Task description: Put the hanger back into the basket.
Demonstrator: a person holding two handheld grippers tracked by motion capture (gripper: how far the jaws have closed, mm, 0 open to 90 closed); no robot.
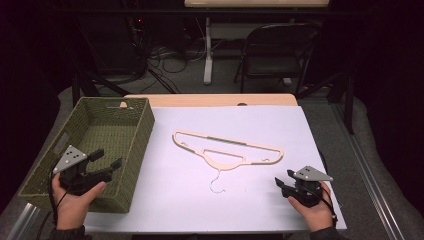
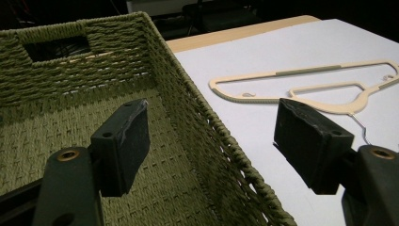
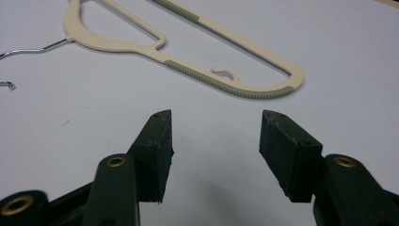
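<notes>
The hanger [image 1: 227, 149] lies flat on the white sheet [image 1: 250, 200] near the middle of the table, its cream frame spread wide and its thin wire hook [image 1: 216, 184] curling toward the person's side. Nothing touches it, so it looks set out ready to be picked up, and the open space around it leaves room to come at it from either side. In the right gripper view one ribbed shoulder [image 3: 263, 89] sits just ahead of the jaws, which suggests that end is the likely place to take hold. The right gripper [image 1: 282, 184] rests low over the sheet, near the hanger's right end but apart from it, with its jaws spread and nothing between them. The left gripper [image 1: 107, 160] is also spread and empty; it hovers over the near right part of the basket [image 1: 145, 125], and in its own view one jaw hangs above the woven floor while the other hangs beyond the rim over the sheet. The basket stands at the left edge of the table, open-topped and with nothing seen in it, close beside the hanger's left end, so it seems meant as the place the hanger goes. The wooden tabletop [image 1: 210, 100] shows only at the far edge.
</notes>
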